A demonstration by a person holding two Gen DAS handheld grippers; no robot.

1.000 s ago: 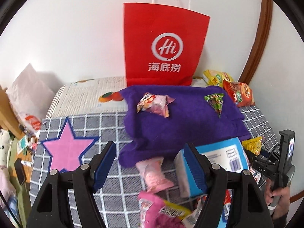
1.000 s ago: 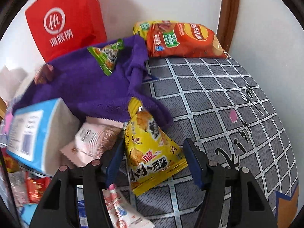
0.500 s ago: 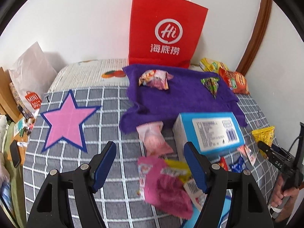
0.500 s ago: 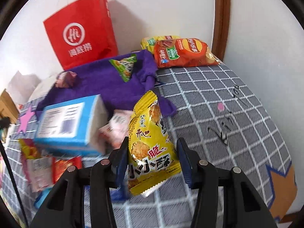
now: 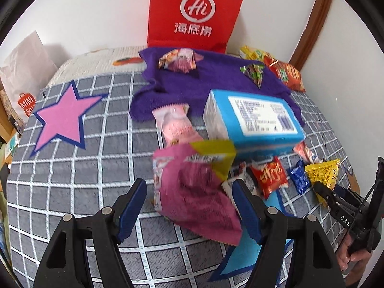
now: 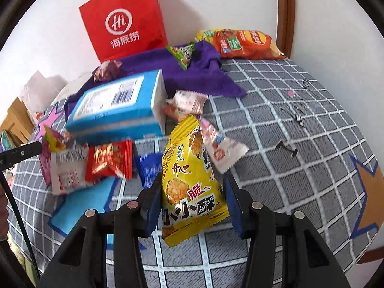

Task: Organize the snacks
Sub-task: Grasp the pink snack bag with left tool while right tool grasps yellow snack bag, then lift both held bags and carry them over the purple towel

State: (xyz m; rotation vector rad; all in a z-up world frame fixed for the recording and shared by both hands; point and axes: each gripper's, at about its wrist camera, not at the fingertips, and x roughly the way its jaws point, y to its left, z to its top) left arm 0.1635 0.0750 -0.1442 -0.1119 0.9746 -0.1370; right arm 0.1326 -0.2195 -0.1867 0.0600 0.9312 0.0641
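The right gripper (image 6: 192,199) points steeply down at the bed, and its blue pads pinch a yellow snack packet (image 6: 189,182) by both sides. The packet stands up between the fingers, its upper end away from the camera. The jaws have just been closing on it. In the left wrist view this gripper shows at the far right, with the same packet (image 5: 322,174) at its tip and a hand (image 5: 355,256) below it on the handle.

The left gripper (image 5: 189,206) also tilts down toward the bed, its jaws spread. A pink snack bag (image 5: 194,192) with a yellow-green corner lies between the fingers, but the picture is blurred there and I see no pad pressing on it.

Beyond the right gripper, a small white packet (image 6: 220,146) lies just against the yellow one. To its left lie a dark blue packet (image 6: 147,165) and a red packet (image 6: 109,159), and behind them a blue box (image 6: 115,105). Farther on there is a purple cloth (image 6: 204,72) with a green triangle snack (image 6: 182,52) on it — then a red paper bag (image 6: 124,21) against the wall and an orange chips bag (image 6: 244,43) to the right of it. Everything rests on a grey checked bedcover (image 6: 276,124).
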